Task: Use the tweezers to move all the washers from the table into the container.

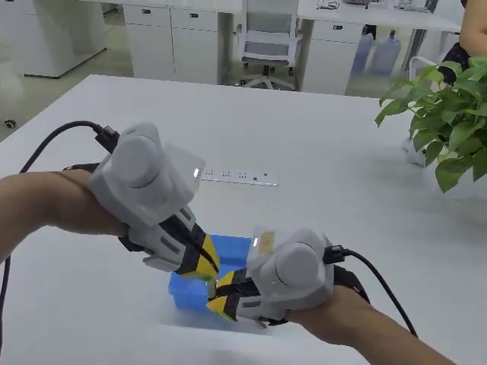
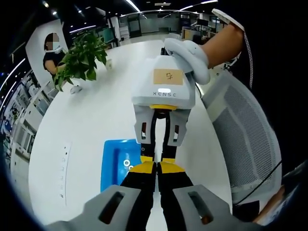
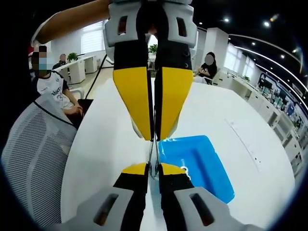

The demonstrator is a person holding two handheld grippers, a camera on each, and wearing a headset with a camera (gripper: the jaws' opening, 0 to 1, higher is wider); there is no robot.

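A blue container [image 1: 232, 247] sits on the white table [image 1: 304, 152], and a few small washers [image 2: 127, 163] lie inside it. My two grippers meet tip to tip just above its near edge. The left gripper [image 1: 205, 262] comes from the left with its yellow jaws shut. The right gripper [image 1: 219, 293] faces it from the right, jaws nearly together. In the right gripper view, thin metal tweezers [image 3: 153, 151] run from the left gripper [image 3: 154, 135] into the right gripper [image 3: 153, 169]; both seem to pinch them. The container [image 3: 202, 163] lies just right of the jaws.
A white power strip [image 1: 236, 177] lies on the table beyond the container. A leafy plant [image 1: 449, 114] stands at the right edge. A mesh chair [image 2: 245, 134] is at the table's side. Cabinets and an office chair [image 1: 266, 46] are behind the table.
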